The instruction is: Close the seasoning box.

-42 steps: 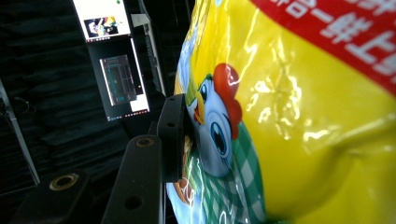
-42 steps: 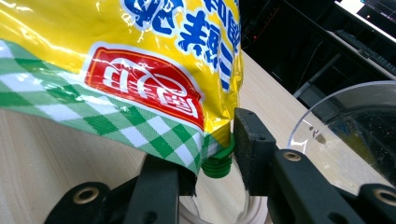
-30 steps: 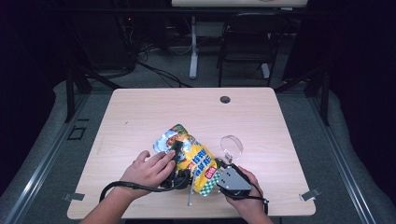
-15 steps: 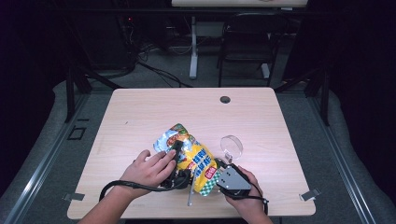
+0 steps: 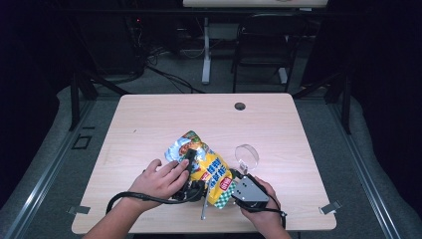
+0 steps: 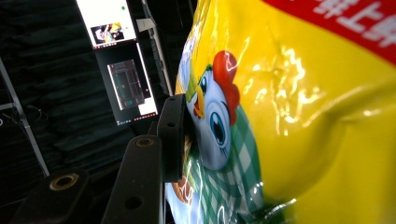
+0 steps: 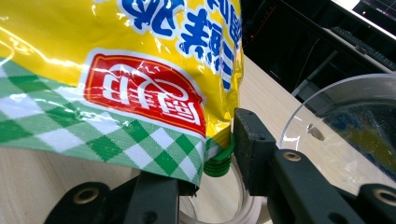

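A yellow snack bag (image 5: 208, 167) with a cartoon chicken and a green check edge lies tilted at the table's front middle. My left gripper (image 5: 190, 160) holds it from the left. In the left gripper view one black finger (image 6: 172, 135) presses against the chicken print on the bag (image 6: 299, 116), and the other finger is hidden behind the bag. My right gripper (image 5: 233, 175), under its grey plate, grips the bag's near right corner. In the right gripper view that checked corner (image 7: 187, 149) and a small green ribbed piece (image 7: 219, 163) sit between the jaws of my right gripper (image 7: 210, 156).
A clear round bowl (image 5: 247, 155) stands just right of the bag, close beside my right gripper and large in its view (image 7: 345, 135). A thin grey metal stick (image 5: 203, 205) lies near the table's front edge. A dark grommet hole (image 5: 240, 106) marks the far side of the table.
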